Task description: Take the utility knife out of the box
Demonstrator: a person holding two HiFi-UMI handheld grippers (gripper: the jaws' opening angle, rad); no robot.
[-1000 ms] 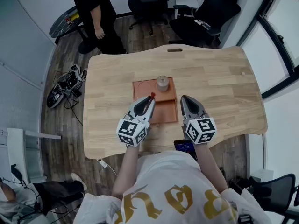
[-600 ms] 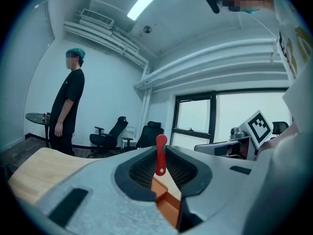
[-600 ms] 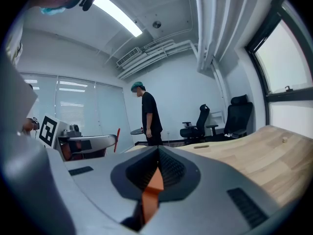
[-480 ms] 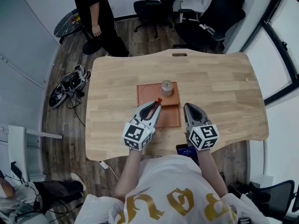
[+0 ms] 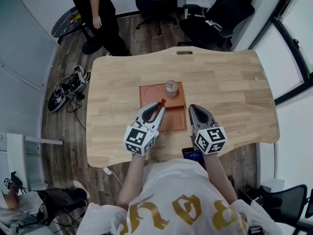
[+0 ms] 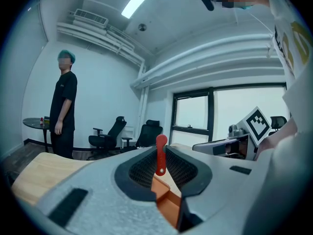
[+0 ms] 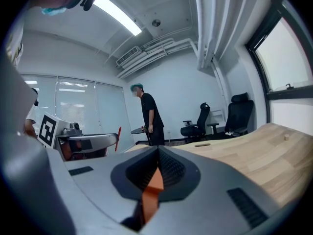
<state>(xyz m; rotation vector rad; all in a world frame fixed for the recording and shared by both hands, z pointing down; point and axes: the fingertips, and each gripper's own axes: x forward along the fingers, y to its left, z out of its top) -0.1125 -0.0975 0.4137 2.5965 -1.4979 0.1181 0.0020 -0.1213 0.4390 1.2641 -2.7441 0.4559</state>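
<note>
A flat orange box (image 5: pixel 150 93) lies in the middle of the wooden table (image 5: pixel 230 87). My left gripper (image 5: pixel 157 106) hovers over the box's near half, shut on the red utility knife (image 5: pixel 162 103), whose end sticks out past the fingertips. In the left gripper view the red knife (image 6: pixel 160 156) stands upright between the closed jaws, with the orange box (image 6: pixel 169 208) below. My right gripper (image 5: pixel 194 108) is beside the box's right edge, shut with nothing in it. Its jaws (image 7: pixel 157 151) meet above a strip of the orange box (image 7: pixel 153 186).
A small pale cylinder (image 5: pixel 170 88) stands in the back part of the box. A dark phone (image 5: pixel 193 154) lies at the table's near edge. A person in black (image 5: pixel 100 11) stands beyond the far left corner, and office chairs (image 5: pixel 215 13) stand behind the table.
</note>
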